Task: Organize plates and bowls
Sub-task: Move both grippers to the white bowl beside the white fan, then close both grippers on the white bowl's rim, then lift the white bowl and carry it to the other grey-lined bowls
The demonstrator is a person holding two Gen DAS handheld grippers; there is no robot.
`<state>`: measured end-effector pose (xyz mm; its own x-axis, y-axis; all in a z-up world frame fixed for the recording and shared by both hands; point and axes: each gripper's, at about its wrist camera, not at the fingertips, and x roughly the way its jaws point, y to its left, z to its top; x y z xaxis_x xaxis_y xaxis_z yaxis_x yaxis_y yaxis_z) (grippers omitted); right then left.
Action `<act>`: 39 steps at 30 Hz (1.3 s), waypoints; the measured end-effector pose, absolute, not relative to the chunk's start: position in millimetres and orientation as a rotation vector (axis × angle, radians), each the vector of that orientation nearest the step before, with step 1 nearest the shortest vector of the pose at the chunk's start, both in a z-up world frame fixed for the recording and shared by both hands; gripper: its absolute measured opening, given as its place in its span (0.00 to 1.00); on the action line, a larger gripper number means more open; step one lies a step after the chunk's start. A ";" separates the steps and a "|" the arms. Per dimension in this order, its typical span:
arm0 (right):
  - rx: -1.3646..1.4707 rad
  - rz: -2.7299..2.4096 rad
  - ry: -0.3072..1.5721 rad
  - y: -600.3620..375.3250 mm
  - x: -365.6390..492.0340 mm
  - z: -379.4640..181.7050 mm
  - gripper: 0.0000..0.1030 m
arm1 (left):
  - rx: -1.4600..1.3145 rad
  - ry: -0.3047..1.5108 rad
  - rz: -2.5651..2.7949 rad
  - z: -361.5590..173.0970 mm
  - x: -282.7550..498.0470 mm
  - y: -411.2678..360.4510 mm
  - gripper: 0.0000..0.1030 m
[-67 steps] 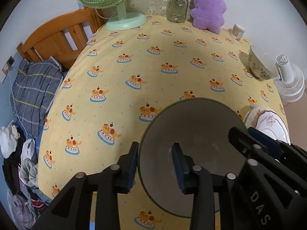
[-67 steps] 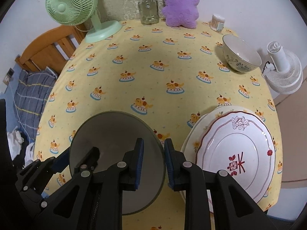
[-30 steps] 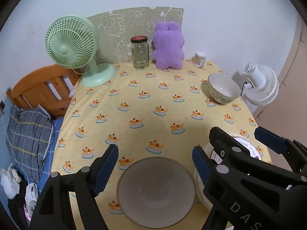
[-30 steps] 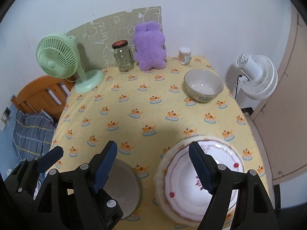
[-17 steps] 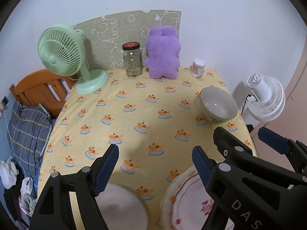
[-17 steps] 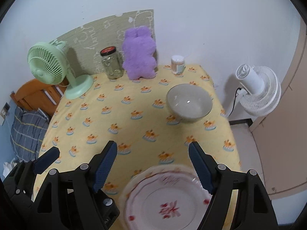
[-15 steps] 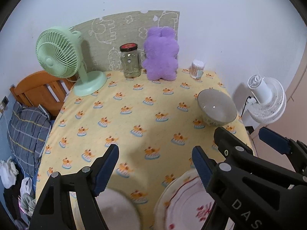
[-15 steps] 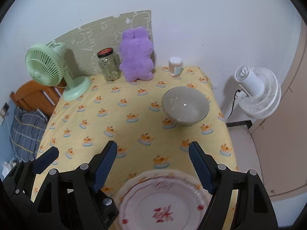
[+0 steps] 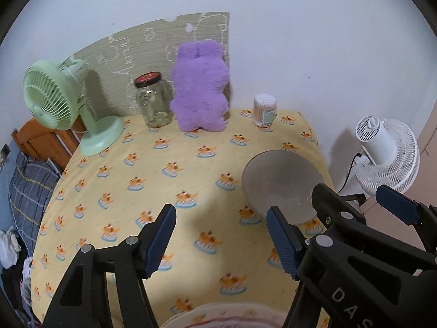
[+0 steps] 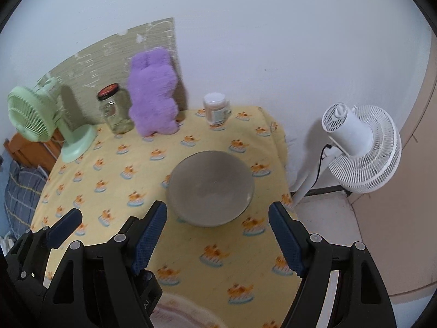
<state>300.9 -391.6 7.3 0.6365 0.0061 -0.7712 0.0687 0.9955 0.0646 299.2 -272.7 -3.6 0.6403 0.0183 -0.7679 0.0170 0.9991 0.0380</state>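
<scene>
- Looking along the left gripper point(image 9: 221, 235), its jaws stand apart and are closing, with only the yellow printed tablecloth point(image 9: 169, 191) between them and nothing held.
- Ahead and to the right of it sits the bowl point(image 9: 278, 180), upright near the table's right edge; the right gripper point(image 9: 352, 205) partly covers the bowl's near right side.
- At the bottom edge a plate point(image 9: 218, 318) shows only its blurred rim.
- Along the back wall stand a green fan point(image 9: 60, 101), a glass jar point(image 9: 154, 101), a purple plush toy point(image 9: 200, 87) and a cotton swab tub point(image 9: 265, 109); a white fan point(image 9: 387, 155) stands off the table.
- From the right wrist view, the right gripper point(image 10: 217, 237) is spread wide and empty.
- The bowl point(image 10: 211, 187) sits just beyond its fingertips, centred between them, not touched.
- The plate point(image 10: 174, 313) is a blurred sliver at the bottom edge.
</scene>
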 end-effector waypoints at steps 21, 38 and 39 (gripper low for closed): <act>0.162 -0.054 0.981 -436.9 388.5 -65.5 0.44 | 0.040 0.970 0.025 -70.3 383.0 -308.6 0.33; 0.141 -0.041 1.029 -425.1 404.5 -83.4 0.22 | 0.037 1.007 0.022 -86.8 397.2 -301.4 0.14; 0.135 -0.040 1.031 -424.8 404.1 -83.3 0.22 | 0.046 1.008 0.017 -86.6 396.6 -301.8 0.14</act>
<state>404.1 -424.8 -83.3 0.5143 0.0301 -0.8571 0.0969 0.9909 0.0930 396.6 -301.8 -86.6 0.5334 0.0355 -0.8451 0.0069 0.9989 0.0463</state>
